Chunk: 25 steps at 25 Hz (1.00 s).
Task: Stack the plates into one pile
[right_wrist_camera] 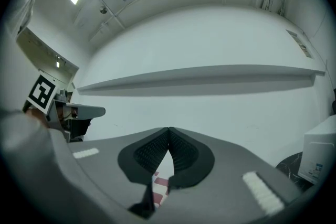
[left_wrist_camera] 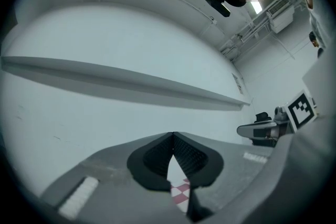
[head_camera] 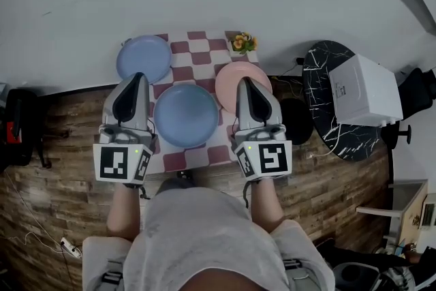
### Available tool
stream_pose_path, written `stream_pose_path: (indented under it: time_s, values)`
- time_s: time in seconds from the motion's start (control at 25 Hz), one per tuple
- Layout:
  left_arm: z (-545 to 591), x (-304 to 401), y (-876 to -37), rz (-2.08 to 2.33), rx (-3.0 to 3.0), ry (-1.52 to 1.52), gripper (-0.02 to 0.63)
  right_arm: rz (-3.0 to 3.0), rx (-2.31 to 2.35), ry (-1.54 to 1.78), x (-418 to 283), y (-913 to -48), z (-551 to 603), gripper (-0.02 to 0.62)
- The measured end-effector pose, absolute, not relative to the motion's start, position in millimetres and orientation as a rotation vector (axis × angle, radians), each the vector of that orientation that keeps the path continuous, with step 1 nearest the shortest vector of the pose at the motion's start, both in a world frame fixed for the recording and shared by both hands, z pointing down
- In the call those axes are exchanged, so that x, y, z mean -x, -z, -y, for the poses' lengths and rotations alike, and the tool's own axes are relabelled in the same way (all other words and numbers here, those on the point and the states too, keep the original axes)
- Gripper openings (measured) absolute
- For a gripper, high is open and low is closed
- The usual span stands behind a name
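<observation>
Three plates lie apart on a small table under a red-and-white checked cloth (head_camera: 197,157). The head view shows a pale blue plate (head_camera: 144,58) at the far left, a blue plate (head_camera: 186,115) in the middle and a pink plate (head_camera: 229,82) at the right. My left gripper (head_camera: 139,75) hovers over the cloth between the two blue plates, shut and empty. My right gripper (head_camera: 244,80) is over the pink plate and hides part of it, shut and empty too. Both gripper views show the pads meeting, left gripper (left_wrist_camera: 172,135) and right gripper (right_wrist_camera: 168,129), with only the white wall and a sliver of cloth beyond.
A small pot of flowers (head_camera: 242,43) stands at the table's far edge. To the right is a round black marble table (head_camera: 325,125) carrying a white box (head_camera: 364,90). A black bag (head_camera: 20,126) sits on the wooden floor at the left. The wall is just behind the table.
</observation>
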<state>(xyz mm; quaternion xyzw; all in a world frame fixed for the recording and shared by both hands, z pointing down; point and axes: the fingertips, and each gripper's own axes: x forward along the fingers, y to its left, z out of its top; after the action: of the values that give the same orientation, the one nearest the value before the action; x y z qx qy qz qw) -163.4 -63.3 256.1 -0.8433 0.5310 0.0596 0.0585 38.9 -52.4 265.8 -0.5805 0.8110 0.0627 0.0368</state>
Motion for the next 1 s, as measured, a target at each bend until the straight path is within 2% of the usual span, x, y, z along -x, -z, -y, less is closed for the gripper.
stream_pose_path:
  time_s: [0.36,0.96,1.0]
  values:
    - [114,162,-344,-1.628,2.749,0.067,0.006,-2.634,1.950,0.121,-27,-360,99,0.003]
    - [126,171,-523,-1.748,3.049,0.631,0.008,-2.640,2.138,0.915,-40,-537,92,0.007]
    - [125,171,-532,-1.755,3.061,0.662,0.050,-2.625,2.141,0.973,-42,-546,89,0.015]
